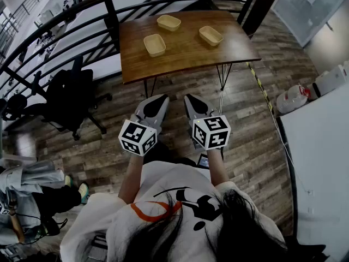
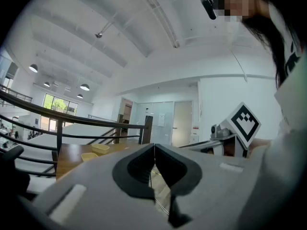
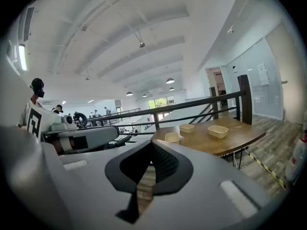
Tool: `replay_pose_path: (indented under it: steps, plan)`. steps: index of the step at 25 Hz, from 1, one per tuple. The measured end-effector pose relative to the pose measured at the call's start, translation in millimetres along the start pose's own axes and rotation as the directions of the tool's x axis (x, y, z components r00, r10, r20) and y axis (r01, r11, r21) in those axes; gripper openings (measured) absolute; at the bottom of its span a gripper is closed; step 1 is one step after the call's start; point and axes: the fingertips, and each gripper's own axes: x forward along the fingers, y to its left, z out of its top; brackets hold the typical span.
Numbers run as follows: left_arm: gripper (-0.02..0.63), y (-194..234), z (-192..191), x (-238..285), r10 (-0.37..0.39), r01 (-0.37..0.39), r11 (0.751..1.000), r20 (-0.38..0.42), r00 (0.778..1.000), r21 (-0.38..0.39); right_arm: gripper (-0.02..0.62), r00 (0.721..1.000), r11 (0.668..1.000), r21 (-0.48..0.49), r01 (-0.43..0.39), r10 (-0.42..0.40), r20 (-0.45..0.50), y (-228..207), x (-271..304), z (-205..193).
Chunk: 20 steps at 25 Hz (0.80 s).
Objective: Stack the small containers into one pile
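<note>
The small containers [image 1: 154, 45] [image 1: 168, 22] [image 1: 210, 35] were pale yellow; the table [image 1: 185, 56] under them was warm brown wood. The left gripper [image 1: 161, 98] and right gripper [image 1: 190, 97] were grey, their cubes patterned in black-and-white squares. The chair [image 1: 68, 97] was black.

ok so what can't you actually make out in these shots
- Left gripper view: two containers show; the third is out of sight, probably behind the left gripper, which also covers most of the table.
- Both gripper views: the containers' insides, seen side-on.
- Left gripper view: the person's face, under a mosaic patch.
- Right gripper view: distant people, too small.
</note>
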Motion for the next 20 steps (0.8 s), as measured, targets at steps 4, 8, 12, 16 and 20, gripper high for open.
replay_pose_path:
  steps: [4,8,12,16,20]
  plan:
    - [0.000,5.7,-1.2,-3.4,0.006,-0.005,1.000,-0.024,1.000,0.014,0.018,1.000,1.000,0.028,-0.009,0.009,0.002,3.2,4.6,-3.8]
    - [0.000,-3.0,-6.2,0.5,0.000,0.000,1.000,-0.044,0.999,0.015,0.018,1.000,0.999,0.041,-0.001,0.001,-0.003,-3.6,-3.1,-10.3]
    - [0.000,-10.0,-2.4,2.0,-0.012,0.012,1.000,-0.049,0.999,0.016,0.018,1.000,0.998,0.064,0.010,-0.010,0.005,-8.2,-9.2,-9.7]
    - [0.000,-14.7,-3.4,5.1,-0.028,0.028,0.999,-0.058,0.998,0.015,0.018,1.000,0.996,0.084,0.009,-0.009,0.004,-11.6,-13.0,-13.6]
    - [0.000,-18.2,-6.1,10.9,-0.053,0.054,0.998,-0.069,0.996,0.020,0.018,1.000,0.996,0.085,0.015,-0.014,-0.003,-15.0,-14.3,-19.1]
